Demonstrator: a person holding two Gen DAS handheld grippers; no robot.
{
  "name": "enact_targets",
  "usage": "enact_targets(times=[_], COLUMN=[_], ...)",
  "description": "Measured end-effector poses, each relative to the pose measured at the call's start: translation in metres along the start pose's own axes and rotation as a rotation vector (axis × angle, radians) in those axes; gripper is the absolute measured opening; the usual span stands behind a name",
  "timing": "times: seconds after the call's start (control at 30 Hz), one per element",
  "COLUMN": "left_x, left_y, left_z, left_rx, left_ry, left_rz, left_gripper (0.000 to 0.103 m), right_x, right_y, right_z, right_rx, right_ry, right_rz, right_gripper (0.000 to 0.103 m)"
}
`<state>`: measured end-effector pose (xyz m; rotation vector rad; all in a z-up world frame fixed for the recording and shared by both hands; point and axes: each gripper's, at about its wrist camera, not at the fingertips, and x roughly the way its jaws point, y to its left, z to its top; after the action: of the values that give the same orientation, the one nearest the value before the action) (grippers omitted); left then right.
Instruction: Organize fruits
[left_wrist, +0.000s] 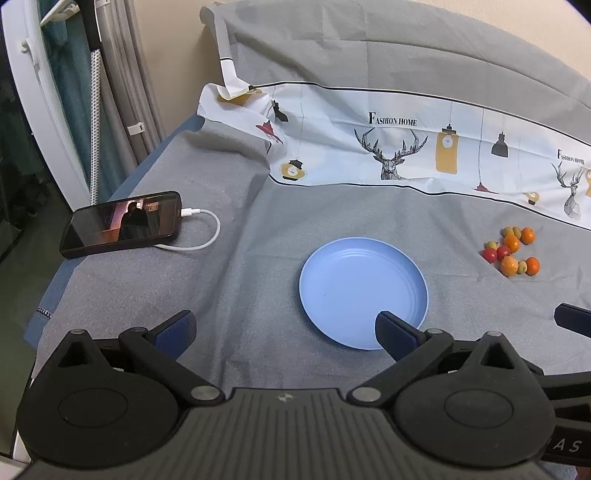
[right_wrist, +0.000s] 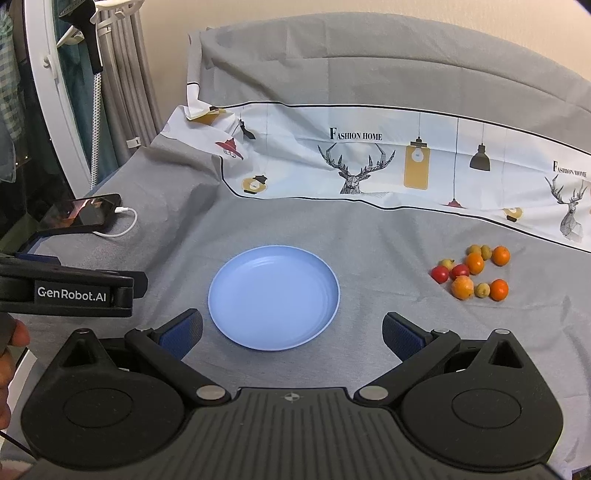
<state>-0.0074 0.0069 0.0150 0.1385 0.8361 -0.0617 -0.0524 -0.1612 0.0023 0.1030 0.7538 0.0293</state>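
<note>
An empty light blue plate (left_wrist: 364, 291) (right_wrist: 273, 297) lies on the grey cloth. A cluster of several small fruits (left_wrist: 511, 251) (right_wrist: 472, 273), orange, red and yellow-green, lies on the cloth to its right. My left gripper (left_wrist: 284, 326) is open and empty, low over the cloth at the plate's near left edge. My right gripper (right_wrist: 291, 328) is open and empty, just in front of the plate's near edge. The left gripper also shows from the side in the right wrist view (right_wrist: 74, 288). A tip of the right gripper shows in the left wrist view (left_wrist: 572, 317).
A black phone (left_wrist: 122, 223) (right_wrist: 79, 214) with a white charging cable (left_wrist: 199, 230) lies at the far left. A white printed cloth (left_wrist: 406, 144) (right_wrist: 388, 158) runs along the back. A white door frame (left_wrist: 33, 110) and grey curtain stand at left.
</note>
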Motion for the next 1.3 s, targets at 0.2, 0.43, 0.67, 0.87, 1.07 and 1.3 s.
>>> enact_targets(times=[0.2,0.43,0.67,0.87,1.07,1.3], left_x=[0.001,0.0013,0.0017,0.0018,0.0019,0.0024], left_y=[0.0004,0.0012,0.0021,0.0018,0.0005,-0.0002], left_z=[-0.0013,-0.0015,-0.0025,-0.0027,-0.0045,-0.0058], left_rx=[0.002,0.001,0.0,0.001,0.005,0.007], left_ry=[-0.001,-0.002,0.002,0.002,0.0,0.008], left_rz=[-0.003,-0.004,-0.004,-0.004,-0.001,-0.007], left_gripper=[0.103,0.103,0.103,0.103,0.103,0.103], right_x=[0.0006,0.0008,0.0014,0.0015,0.0015,0.0031], right_y=[0.0009,0.0025,0.0027,0.0037,0.0034,0.0034], right_z=[-0.0004,-0.0011,-0.0016,-0.0016,-0.0014,0.0001], right_rx=[-0.001,-0.007,-0.01,-0.009,-0.009,-0.007], right_ry=[0.006,0.008,0.007,0.009,0.008,0.013], right_rz=[0.001,0.0,0.001,0.0,0.001,-0.003], right_gripper=[0.103,0.103,0.103,0.103,0.103,0.103])
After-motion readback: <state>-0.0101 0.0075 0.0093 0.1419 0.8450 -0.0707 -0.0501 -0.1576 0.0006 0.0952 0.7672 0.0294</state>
